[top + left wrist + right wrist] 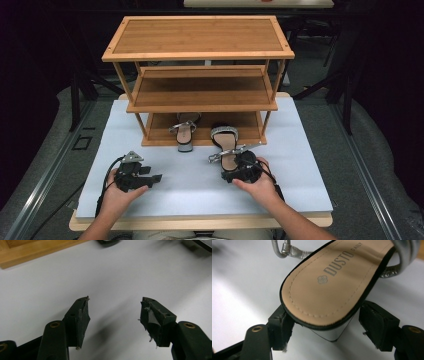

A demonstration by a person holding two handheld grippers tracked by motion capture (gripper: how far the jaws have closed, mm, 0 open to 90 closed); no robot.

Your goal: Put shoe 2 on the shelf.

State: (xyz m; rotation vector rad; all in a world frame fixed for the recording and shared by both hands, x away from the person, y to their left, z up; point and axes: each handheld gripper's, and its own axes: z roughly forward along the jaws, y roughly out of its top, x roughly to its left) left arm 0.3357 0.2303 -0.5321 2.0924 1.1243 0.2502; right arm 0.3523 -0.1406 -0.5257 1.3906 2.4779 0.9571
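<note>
Sandal (329, 282), silver-strapped with a tan insole and block heel, lies near-right on the white surface (300, 185); my right gripper (325, 326) straddles its heel, jaws not pressing. My left gripper (113, 315) rests open, near-left.

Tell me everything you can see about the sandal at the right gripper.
The sandal has a tan stitched insole printed "DUSTO DAILY", a black edge, silver straps and a block heel. It lies on the white table cover in front of the wooden rack, toe toward the bottom shelf. Its heel end sits between the right gripper jaws; the left one touches its edge, the other stands slightly apart.
</note>
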